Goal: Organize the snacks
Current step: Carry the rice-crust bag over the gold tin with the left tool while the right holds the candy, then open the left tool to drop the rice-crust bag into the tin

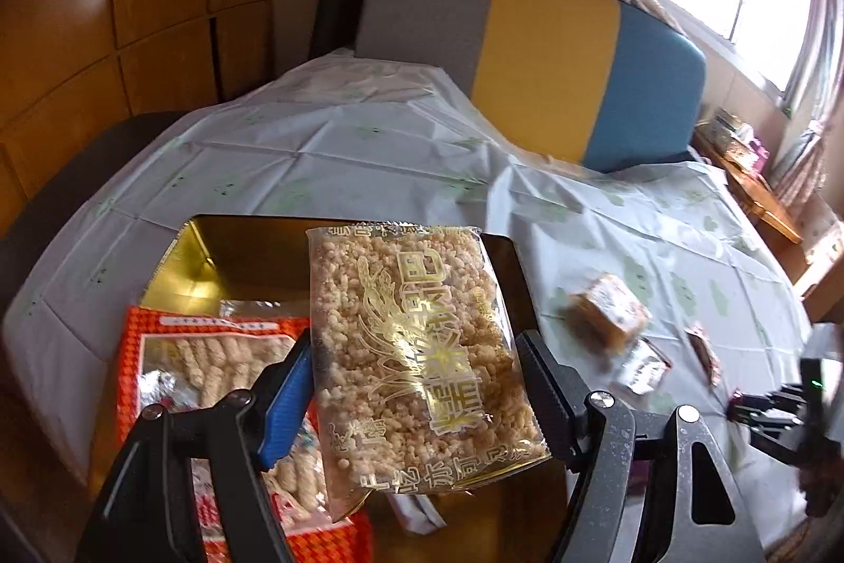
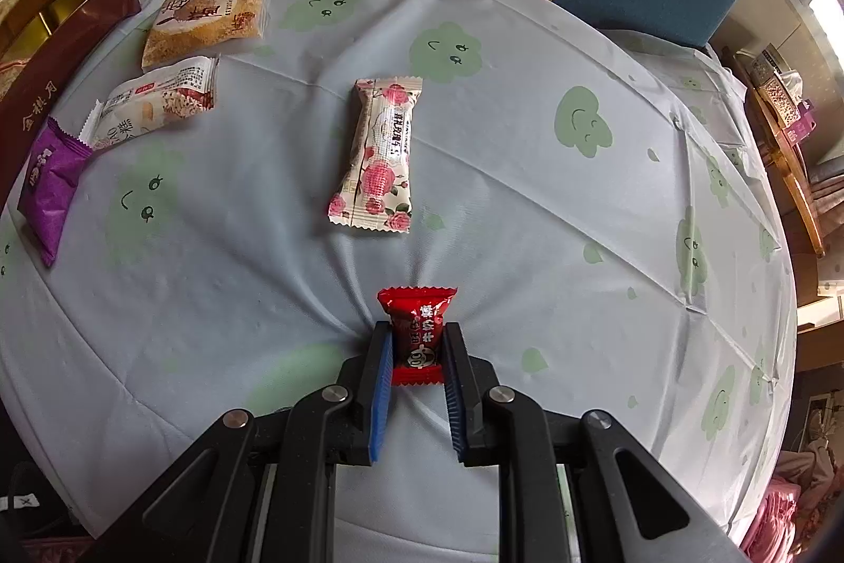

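Creased plastic tablecloth; right gripper pinching crinkly red candy.

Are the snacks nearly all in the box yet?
Not yet. The orange packet already lies in the gold box. The left gripper holds the puffed rice bag over it; the right gripper pinches a red candy. The rose packet and purple packet still wait.

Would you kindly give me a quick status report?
Left claw shut on puffed-rice pack over gold box. Right claw shut on red candy. Nothing in the way.
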`<state>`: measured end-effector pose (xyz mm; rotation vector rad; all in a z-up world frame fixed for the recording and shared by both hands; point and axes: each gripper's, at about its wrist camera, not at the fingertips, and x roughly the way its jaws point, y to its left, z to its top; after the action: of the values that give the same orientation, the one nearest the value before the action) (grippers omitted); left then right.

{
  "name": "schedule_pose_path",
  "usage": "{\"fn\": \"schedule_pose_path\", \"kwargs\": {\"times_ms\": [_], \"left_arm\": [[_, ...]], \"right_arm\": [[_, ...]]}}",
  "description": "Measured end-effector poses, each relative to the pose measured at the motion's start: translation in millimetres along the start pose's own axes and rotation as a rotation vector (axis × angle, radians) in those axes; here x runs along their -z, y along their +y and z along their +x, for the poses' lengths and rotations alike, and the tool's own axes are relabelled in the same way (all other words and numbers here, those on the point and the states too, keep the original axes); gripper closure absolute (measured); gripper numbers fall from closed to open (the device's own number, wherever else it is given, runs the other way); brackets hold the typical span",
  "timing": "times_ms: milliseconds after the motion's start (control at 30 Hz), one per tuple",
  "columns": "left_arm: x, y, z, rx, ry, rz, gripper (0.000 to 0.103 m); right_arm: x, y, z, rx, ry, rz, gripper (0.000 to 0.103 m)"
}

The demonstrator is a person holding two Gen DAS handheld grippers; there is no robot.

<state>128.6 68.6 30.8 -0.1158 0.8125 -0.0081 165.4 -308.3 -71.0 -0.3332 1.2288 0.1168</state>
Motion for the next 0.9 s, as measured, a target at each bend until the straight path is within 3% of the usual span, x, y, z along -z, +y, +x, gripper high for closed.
{"fn": "schedule_pose_path", "kwargs": {"times_ms": [133, 233, 667, 900], "left_arm": [[-8.1, 21.8, 28.9, -0.12, 0.042, -0.077, 0.028], [-2.3, 26.4, 31.3, -0.116, 0.054, -0.117, 0.028], [45.9, -20.3, 0.1, -0.009, 0.085, -0.053, 0.028], [62.6, -21.7, -13.7, -0.022, 0.092, -0.021, 0.028]], "right_arm": [[0.0, 1.6, -1.5, 0.002, 0.0, -0.007, 0.084], [0.0, 3.1, -1.7, 0.004, -0.001, -0.012, 0.084], [1.0, 6.0, -0.8, 0.017, -0.007, -0.039, 0.084], [1.6, 8.4, -2.7, 0.02, -0.01, -0.04, 0.085]]}}
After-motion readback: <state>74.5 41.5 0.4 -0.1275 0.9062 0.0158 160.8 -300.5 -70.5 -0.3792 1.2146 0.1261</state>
